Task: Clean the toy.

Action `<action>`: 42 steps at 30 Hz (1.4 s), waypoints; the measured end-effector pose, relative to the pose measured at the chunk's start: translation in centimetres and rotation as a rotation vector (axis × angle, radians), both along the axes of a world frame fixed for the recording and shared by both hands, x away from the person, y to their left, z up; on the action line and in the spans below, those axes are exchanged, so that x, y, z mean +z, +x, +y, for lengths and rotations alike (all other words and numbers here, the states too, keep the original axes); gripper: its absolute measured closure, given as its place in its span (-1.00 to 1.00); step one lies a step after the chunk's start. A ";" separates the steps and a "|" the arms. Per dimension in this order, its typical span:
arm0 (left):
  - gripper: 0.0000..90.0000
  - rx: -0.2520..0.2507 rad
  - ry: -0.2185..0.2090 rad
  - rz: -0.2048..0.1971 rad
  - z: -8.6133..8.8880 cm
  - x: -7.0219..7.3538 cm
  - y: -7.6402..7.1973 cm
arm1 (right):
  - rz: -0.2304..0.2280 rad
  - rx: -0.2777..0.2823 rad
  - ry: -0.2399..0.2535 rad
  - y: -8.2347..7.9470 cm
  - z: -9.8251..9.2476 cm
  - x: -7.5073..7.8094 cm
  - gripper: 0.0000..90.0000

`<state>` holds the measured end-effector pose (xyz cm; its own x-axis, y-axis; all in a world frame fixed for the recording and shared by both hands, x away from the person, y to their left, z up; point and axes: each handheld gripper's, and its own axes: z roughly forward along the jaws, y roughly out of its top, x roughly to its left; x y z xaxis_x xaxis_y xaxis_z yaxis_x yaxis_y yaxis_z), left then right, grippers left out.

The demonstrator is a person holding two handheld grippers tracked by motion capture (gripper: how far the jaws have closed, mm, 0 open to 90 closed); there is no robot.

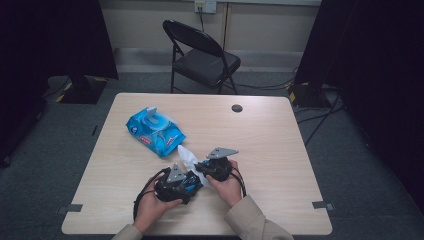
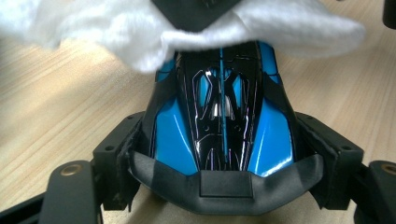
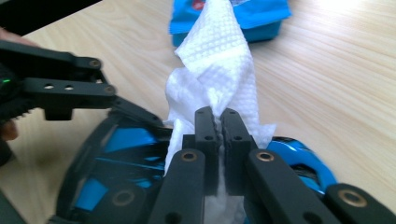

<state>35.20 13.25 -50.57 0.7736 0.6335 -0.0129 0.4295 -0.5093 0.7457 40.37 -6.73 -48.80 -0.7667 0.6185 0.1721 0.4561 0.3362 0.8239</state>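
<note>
A glossy blue and black toy car body (image 2: 224,121) sits between the jaws of my left gripper (image 2: 224,154), which is shut on its sides. In the high view the toy car (image 1: 189,181) is near the table's front edge, with the left gripper (image 1: 176,184) around it. My right gripper (image 3: 218,122) is shut on a white wet wipe (image 3: 219,70) and holds it against the car's front end. The wipe (image 1: 189,157) lies between the right gripper (image 1: 202,167) and the packet. In the left gripper view the wipe (image 2: 140,28) covers the car's far end.
A blue packet of wet wipes (image 1: 155,131) with its lid flipped up lies left of centre on the wooden table (image 1: 270,145). A black folding chair (image 1: 202,55) stands beyond the far edge. A round cable hole (image 1: 237,108) is at the back.
</note>
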 end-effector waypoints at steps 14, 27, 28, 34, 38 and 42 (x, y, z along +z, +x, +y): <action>-0.45 0.001 -0.001 0.000 0.0 0.0 0.0 | -0.002 -0.047 -0.017 1.3 -1.9 -0.7 0.95; -0.45 0.001 -0.001 0.000 0.0 0.0 0.0 | -0.010 -0.106 -0.038 1.7 -3.6 -1.0 0.95; -0.45 0.001 -0.001 0.000 0.0 0.0 0.0 | -0.013 -0.107 -0.042 1.7 -3.6 -1.0 0.95; -0.45 0.001 -0.002 0.001 0.0 0.0 0.0 | -0.015 -0.120 -0.035 1.8 -3.8 -1.2 0.95; -0.45 0.001 -0.001 0.000 0.0 0.0 0.0 | -0.017 -0.128 -0.039 1.8 -3.9 -1.2 0.95; -0.45 0.000 0.000 0.000 0.0 0.0 0.0 | -0.016 -0.156 -0.051 1.9 -4.4 -1.3 0.95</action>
